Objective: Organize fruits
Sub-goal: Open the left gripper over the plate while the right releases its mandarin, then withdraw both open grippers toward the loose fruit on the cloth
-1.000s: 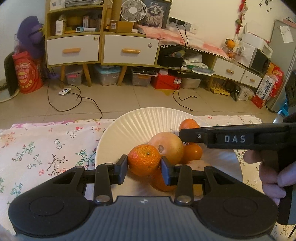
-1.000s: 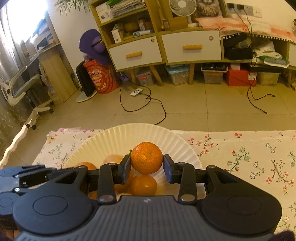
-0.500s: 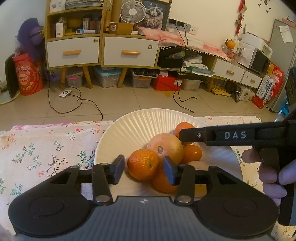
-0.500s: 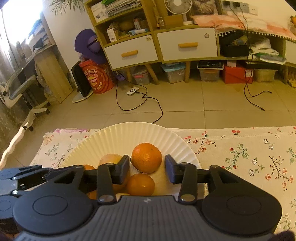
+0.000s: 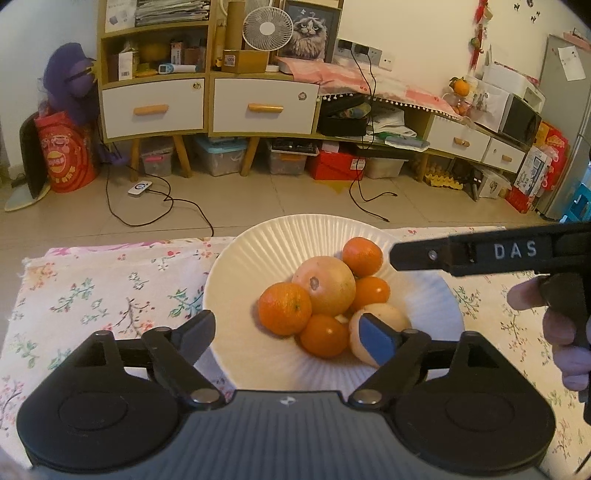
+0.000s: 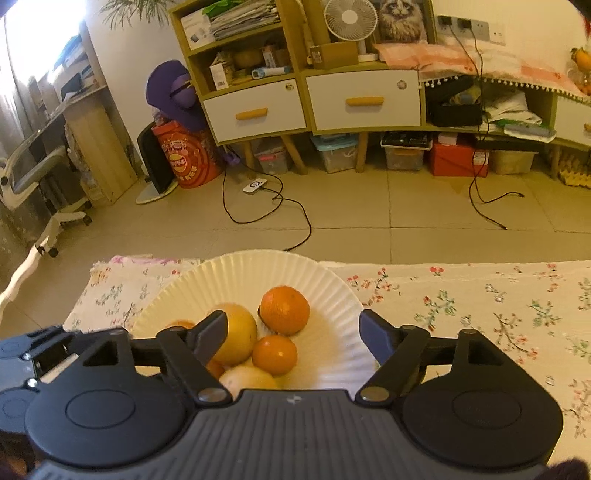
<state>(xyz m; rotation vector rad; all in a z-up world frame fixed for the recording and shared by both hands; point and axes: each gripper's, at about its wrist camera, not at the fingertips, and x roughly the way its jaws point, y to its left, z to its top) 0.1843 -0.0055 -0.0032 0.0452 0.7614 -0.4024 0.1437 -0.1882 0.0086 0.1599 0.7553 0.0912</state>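
Both tools just opened wide, empty, oranges released on plate; next, withdraw clear.

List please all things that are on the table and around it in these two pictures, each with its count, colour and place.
plate: one, white, ribbed, on the tablecloth.
mandarins: four seen, orange, piled on the plate.
pale fruits: two, yellowish pink, larger, on the plate among the mandarins.
tablecloth: one, white with flowers, covers the table.
cabinet: one, wooden with white drawers, at the far wall.
fan: one, white, on the cabinet.
red box: one, on the floor under the cabinet.
left tool: one, black, jaws open, nothing held, over the plate's near side.
right tool: one, black, jaws open, empty, above the plate.
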